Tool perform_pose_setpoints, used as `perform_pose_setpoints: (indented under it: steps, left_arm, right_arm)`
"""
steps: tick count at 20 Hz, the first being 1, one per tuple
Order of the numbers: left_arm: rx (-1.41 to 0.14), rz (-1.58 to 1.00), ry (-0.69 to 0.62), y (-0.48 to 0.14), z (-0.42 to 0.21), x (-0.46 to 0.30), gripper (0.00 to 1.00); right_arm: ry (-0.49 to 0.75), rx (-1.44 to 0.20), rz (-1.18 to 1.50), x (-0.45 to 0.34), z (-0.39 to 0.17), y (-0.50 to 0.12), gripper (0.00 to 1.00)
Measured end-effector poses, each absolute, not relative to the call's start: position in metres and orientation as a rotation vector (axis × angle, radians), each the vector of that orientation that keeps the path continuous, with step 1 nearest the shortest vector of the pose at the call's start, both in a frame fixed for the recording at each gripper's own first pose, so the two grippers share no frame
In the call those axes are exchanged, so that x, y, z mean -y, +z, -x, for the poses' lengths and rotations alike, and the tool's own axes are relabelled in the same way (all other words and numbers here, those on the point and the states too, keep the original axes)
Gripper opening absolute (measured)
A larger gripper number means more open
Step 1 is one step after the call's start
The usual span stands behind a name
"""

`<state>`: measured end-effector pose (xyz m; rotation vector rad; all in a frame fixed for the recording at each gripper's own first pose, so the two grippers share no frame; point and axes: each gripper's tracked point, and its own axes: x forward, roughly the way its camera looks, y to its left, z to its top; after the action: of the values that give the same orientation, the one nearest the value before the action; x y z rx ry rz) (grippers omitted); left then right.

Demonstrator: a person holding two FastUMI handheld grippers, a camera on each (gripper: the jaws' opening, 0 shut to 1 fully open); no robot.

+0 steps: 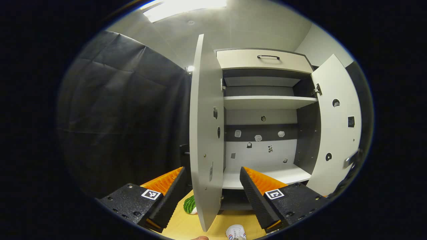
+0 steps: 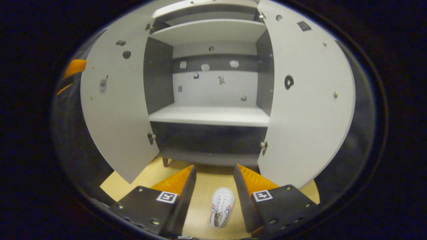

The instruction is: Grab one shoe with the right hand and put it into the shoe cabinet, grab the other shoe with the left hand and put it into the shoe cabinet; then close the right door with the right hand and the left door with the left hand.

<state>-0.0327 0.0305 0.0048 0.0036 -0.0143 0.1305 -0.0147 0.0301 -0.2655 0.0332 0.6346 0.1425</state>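
in the left gripper view, the booth's black cloth wall [image 1: 126, 110] hangs at the left. the left gripper [image 1: 211, 181] is spread wide with nothing between its fingers, and the edge of the cabinet's left door [image 1: 205, 140] stands in the gap, swung fully out toward the camera. low on the wooden floor [image 1: 181, 226], just left of that door's bottom edge, lies a green striped shoe [image 1: 189, 204], only partly seen. to the right the shoe cabinet [image 1: 263, 133] shows a bare lower shelf [image 1: 267, 175], an upper shelf and a drawer with a dark handle [image 1: 268, 57] on top. a white shoe [image 1: 236, 232] peeks in at the bottom edge, and the right door [image 1: 335, 126] stands open at the far right.

in the right gripper view, the left door [image 2: 116, 110] is open at the left, the cabinet interior [image 2: 210, 86] sits in the middle with its shelf [image 2: 210, 115] bare, and the right door [image 2: 307, 100] is open at the right. the right gripper [image 2: 214, 173] hangs above the floor with its jaws apart and holds nothing. the white shoe [image 2: 221, 206] lies on the floor [image 2: 203, 186] below and between its fingers, toe toward the cabinet, untouched.
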Motion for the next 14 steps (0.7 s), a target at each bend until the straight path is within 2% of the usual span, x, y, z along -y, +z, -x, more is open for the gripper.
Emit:
perform_pose_setpoints:
  steps: [1, 8, 14]
  left_arm:
    - [0.014, -0.004, 0.139, 0.004, 0.034, -0.034, 0.98]
    - [-0.004, 0.007, 0.188, -0.002, 0.04, -0.05, 0.98]
    - [-0.017, 0.003, 0.2, -0.008, 0.039, -0.055, 0.98]
  right_arm:
    - [0.145, -0.682, -0.058, -0.031, 0.019, -0.287, 0.54]
    - [0.162, -0.969, 0.03, -0.027, 0.054, -0.414, 0.54]
    - [0.206, -1.128, 0.078, -0.038, 0.069, -0.476, 0.54]
